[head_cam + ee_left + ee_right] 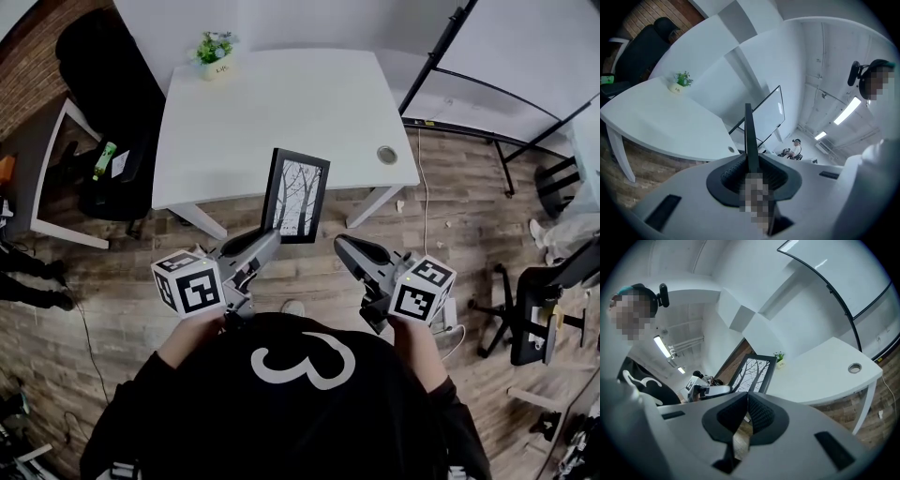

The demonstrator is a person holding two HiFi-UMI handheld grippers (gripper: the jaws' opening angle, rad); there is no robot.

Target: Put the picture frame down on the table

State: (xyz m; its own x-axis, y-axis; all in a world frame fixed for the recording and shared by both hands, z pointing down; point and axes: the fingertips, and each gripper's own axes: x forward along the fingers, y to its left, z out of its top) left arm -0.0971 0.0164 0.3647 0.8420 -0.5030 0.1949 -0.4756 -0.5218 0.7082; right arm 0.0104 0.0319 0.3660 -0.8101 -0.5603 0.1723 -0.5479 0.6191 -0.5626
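1. Most of the task lies ahead. The white counter [281, 112] fills the upper middle of the head view with plenty of bare surface, and the frame is not yet on it.
2. The picture frame [296, 195] is upright in the air at the centre of the head view. Its top overlaps the counter's near edge and its bottom hangs over the wooden floor [450, 197], resting on nothing.
3. The left gripper [269, 236], just below and left of the frame, carries it. In the left gripper view its fingers [733, 176] are clamped on the frame's edge, which rises between them as a thin dark strip.
4. The right gripper [345, 246], lower right of centre, is near the frame but apart from it. Its fingers [761, 414] are together with nothing between them.
5. The plant pot [216, 58] at the counter's upper left and the round grommet [387, 155] at its right edge leave the middle free.
6. What remains, as I judge it, is to bring the frame over the counter, lower it and let go.
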